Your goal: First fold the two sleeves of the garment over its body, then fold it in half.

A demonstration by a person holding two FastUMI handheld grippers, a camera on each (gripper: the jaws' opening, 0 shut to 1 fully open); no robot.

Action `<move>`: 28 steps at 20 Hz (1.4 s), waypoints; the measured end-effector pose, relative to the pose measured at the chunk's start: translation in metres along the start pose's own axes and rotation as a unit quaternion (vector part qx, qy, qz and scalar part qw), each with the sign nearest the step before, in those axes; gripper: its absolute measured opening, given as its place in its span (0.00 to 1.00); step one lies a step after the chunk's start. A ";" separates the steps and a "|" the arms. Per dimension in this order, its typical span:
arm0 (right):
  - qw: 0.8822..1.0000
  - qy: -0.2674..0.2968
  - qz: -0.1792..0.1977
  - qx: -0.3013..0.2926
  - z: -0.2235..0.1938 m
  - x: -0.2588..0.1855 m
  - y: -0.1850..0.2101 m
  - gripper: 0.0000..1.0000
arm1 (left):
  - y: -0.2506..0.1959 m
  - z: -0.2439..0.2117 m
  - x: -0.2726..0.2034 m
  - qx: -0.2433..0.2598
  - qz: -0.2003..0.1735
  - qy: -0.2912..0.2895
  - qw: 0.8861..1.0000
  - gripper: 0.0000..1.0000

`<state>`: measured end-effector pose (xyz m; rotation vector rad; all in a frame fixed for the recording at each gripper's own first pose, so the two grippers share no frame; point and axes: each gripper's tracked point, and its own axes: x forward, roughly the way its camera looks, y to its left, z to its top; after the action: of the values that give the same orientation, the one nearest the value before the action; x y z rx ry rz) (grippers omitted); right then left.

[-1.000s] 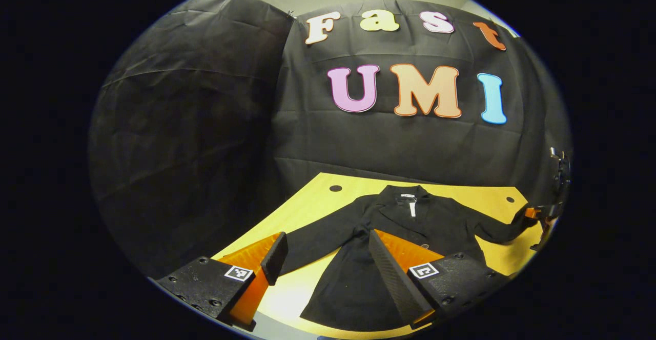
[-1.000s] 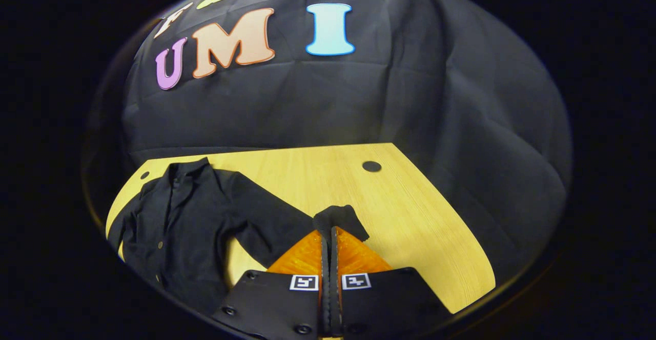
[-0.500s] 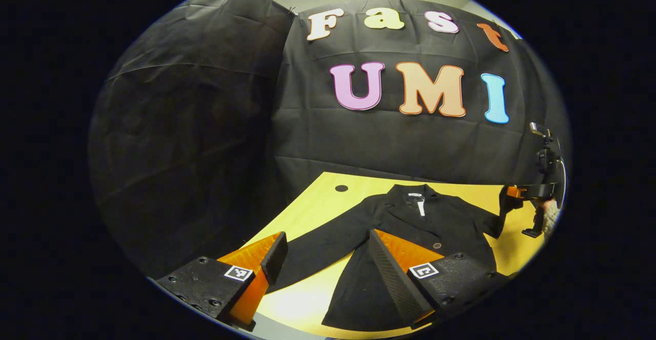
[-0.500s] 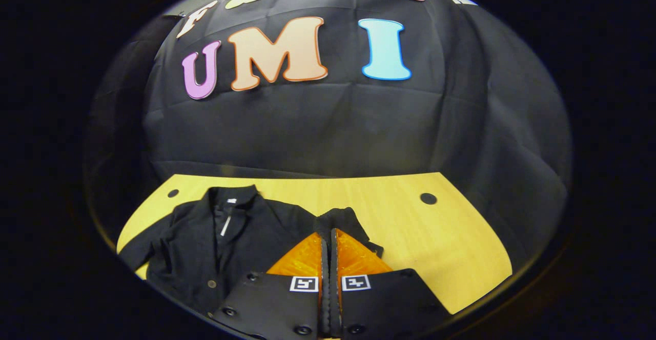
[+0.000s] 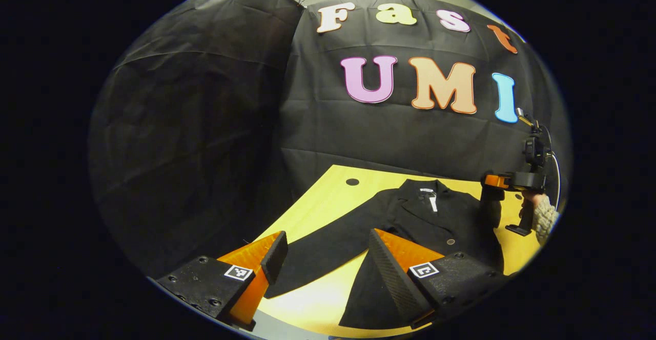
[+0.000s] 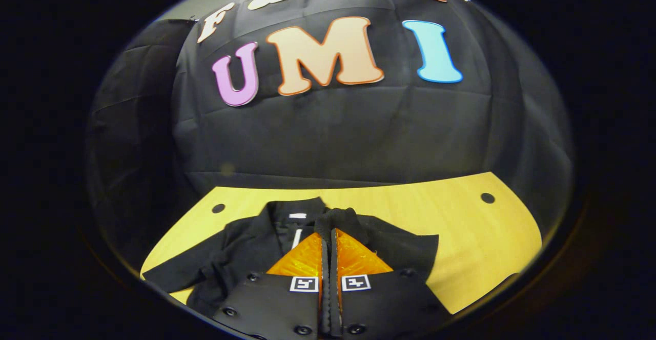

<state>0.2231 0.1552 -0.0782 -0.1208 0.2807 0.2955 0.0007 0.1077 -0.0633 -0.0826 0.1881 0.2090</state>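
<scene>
right gripper (image 6: pixel 328 237) clenching cuff of right sleeve (image 5: pixel 489 206), hanging over garment (image 5: pixel 410 222) chest on table (image 6: pixel 461 237). left gripper (image 5: pixel 323 258) gaping, straddling left sleeve (image 5: pixel 328 242), running diagonally toward collar.

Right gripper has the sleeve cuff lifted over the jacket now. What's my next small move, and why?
Probably lower and release: the right gripper is shut on the sleeve cuff, already above the jacket chest. The other sleeve lies unfolded between the open left gripper fingers.
</scene>
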 end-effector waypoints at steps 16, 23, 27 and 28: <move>0.991 0.061 0.100 -0.062 -0.059 0.049 0.169 0.02 | 0.037 -0.040 0.020 -0.046 0.004 0.063 0.997 0.95; 0.987 0.100 0.108 -0.067 -0.091 0.068 0.186 0.03 | 0.057 -0.061 0.028 -0.060 0.016 0.087 0.994 0.97; 0.981 0.131 0.127 -0.061 -0.113 0.071 0.196 0.11 | 0.067 -0.079 0.032 -0.065 0.025 0.108 0.992 0.98; 0.980 0.140 0.128 -0.059 -0.118 0.070 0.194 0.12 | 0.069 -0.083 0.033 -0.064 0.026 0.113 0.991 0.97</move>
<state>0.1988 0.3403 -0.2257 -0.2447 0.5615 0.5531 0.0025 0.1729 -0.1556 -0.2294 0.4026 0.2633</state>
